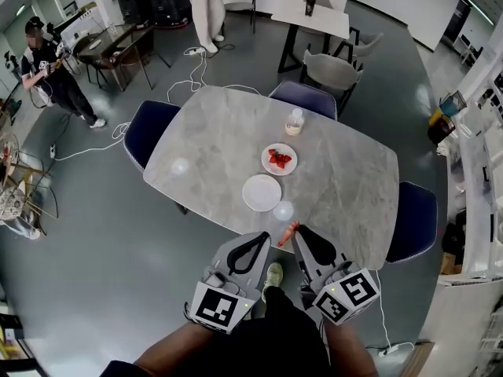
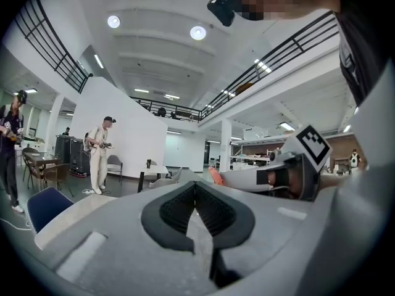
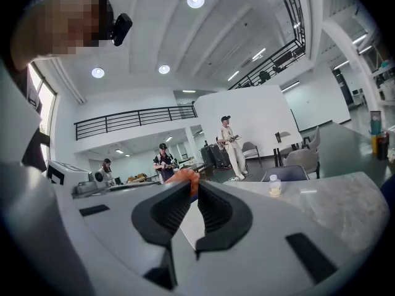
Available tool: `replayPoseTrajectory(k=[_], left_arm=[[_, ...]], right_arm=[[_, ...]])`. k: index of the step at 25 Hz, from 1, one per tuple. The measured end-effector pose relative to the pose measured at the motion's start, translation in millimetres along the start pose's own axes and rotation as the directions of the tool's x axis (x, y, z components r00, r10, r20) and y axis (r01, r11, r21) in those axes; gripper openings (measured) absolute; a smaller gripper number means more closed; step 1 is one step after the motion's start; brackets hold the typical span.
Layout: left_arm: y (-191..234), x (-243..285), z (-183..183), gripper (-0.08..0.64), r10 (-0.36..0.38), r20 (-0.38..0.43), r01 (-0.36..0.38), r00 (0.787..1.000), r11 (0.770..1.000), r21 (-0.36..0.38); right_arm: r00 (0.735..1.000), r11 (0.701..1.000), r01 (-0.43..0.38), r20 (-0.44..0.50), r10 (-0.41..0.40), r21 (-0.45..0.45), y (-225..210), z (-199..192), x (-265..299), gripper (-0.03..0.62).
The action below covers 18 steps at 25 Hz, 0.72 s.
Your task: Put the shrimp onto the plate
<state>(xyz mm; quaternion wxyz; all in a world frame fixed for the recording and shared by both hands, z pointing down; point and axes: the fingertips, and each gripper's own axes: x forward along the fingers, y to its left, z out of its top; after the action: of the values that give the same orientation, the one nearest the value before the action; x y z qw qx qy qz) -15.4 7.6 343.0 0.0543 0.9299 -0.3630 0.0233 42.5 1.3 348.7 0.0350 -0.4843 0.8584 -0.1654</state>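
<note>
An orange shrimp (image 1: 289, 232) sticks out from the tips of my right gripper (image 1: 297, 232), which is shut on it just off the table's near edge. In the right gripper view the shrimp (image 3: 185, 176) shows above the closed pads of that gripper (image 3: 194, 187). My left gripper (image 1: 263, 239) hangs beside it, shut with nothing between its jaws (image 2: 195, 187); from there the shrimp (image 2: 214, 175) and the right gripper (image 2: 290, 171) show at the right. An empty white plate (image 1: 261, 192) lies on the grey table (image 1: 212, 132). Beyond it a second plate (image 1: 269, 167) holds red shrimp (image 1: 280, 159).
A small bottle (image 1: 295, 122) stands at the table's far side, also in the right gripper view (image 3: 274, 185). Dark blue chairs stand at the left (image 1: 149, 128), far (image 1: 302, 96) and right (image 1: 413, 222) sides. People stand in the background.
</note>
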Motion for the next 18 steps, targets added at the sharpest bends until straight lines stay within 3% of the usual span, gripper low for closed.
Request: replayPoseTrajectory(k=[10,18], left_arm=[[41.8,88.2,-17.2,0.008,0.126,-0.052,-0.127,0.991,0.992,-0.019],[65.9,134.8,-51.3,0.008,0.160,-0.115,-0.164,0.980,0.986,-0.029]], right_arm=[[0.986,0.994,-0.108,-0.134,0.103,-0.032,-83.3,-9.3,65.1,0.038],[0.962,0.989,-0.142,-0.243,0.127,-0.043,-126.3,-40.4,105.5,0.038]])
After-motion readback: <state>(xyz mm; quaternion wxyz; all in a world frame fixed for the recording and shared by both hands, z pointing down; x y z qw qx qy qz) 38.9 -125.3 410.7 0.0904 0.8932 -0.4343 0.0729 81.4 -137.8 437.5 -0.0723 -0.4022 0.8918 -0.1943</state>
